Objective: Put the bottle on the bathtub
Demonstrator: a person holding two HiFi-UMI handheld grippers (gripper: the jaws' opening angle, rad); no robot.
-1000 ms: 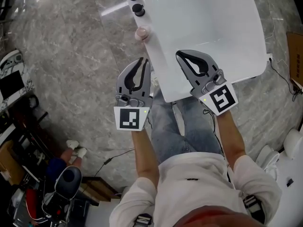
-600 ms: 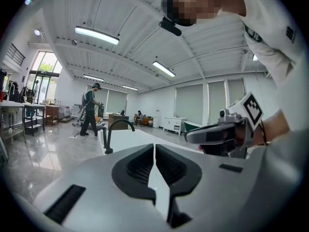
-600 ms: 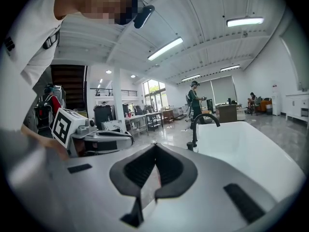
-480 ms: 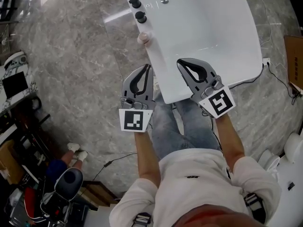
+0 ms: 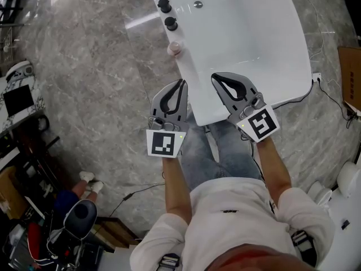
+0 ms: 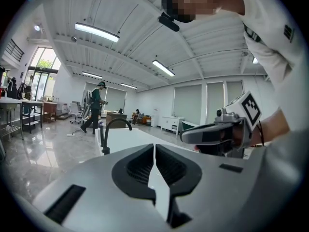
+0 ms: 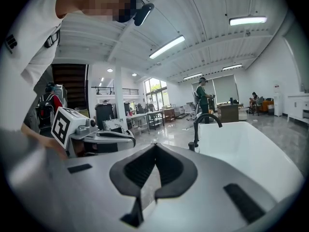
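Bottle (image 5: 174, 48): small, pale pink, rounded, upright on the left rim of the bathtub (image 5: 248, 44), just beside three black round knobs (image 5: 164, 5). Tub glossy white and smooth, on grey veined stone floor (image 5: 84, 78). At the tub's near end, left gripper (image 5: 181, 83) and right gripper (image 5: 215, 77): jaws closed together, holding nothing, well apart from the bottle.

you see a small pinkish bottle (image 5: 175, 48) from above, apparently upright, at the outer edge of the left rim of the glossy white bathtub (image 5: 248, 44), which looks empty.
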